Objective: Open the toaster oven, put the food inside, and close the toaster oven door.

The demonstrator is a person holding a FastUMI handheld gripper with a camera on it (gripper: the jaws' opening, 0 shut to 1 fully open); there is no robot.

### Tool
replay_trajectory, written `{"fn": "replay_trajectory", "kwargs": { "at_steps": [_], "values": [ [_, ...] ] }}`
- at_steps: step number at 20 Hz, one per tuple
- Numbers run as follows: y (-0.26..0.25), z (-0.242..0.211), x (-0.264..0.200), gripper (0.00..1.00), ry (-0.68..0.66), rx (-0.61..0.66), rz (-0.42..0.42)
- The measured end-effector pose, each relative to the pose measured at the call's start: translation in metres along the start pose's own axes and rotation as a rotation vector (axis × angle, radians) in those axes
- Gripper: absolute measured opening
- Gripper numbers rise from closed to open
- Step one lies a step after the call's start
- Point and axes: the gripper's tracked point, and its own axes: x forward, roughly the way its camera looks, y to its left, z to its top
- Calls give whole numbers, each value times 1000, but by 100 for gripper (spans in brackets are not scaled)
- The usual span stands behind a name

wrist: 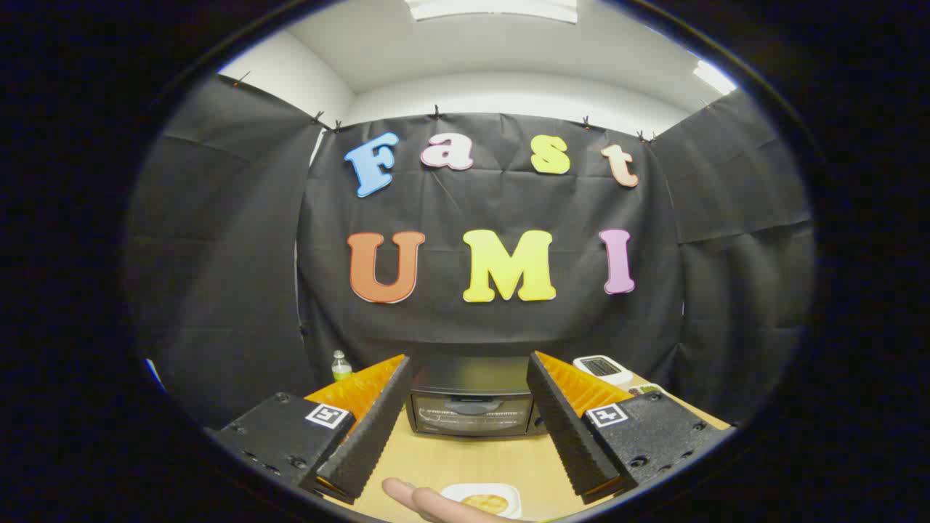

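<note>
Gripper (468, 428) fingers spread wide, closed toaster oven (472, 407) beyond them, food dish (483, 500) and a hand (429, 503) between them

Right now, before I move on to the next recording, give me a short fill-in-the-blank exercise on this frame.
1. The toaster oven door is ____.
2. The gripper fingers are ____, with nothing between them.
3. The food sits in a white dish on the wooden ____, nearer than the oven.
4. A person's ____ lies beside the dish.

Missing words: closed; open; table; hand
</note>
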Motion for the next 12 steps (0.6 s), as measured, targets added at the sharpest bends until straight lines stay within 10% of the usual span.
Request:
{"fn": "replay_trajectory", "kwargs": {
  "at_steps": [12],
  "values": [
    [-17,-23,17,100,62,73,-43]
  ]
}}
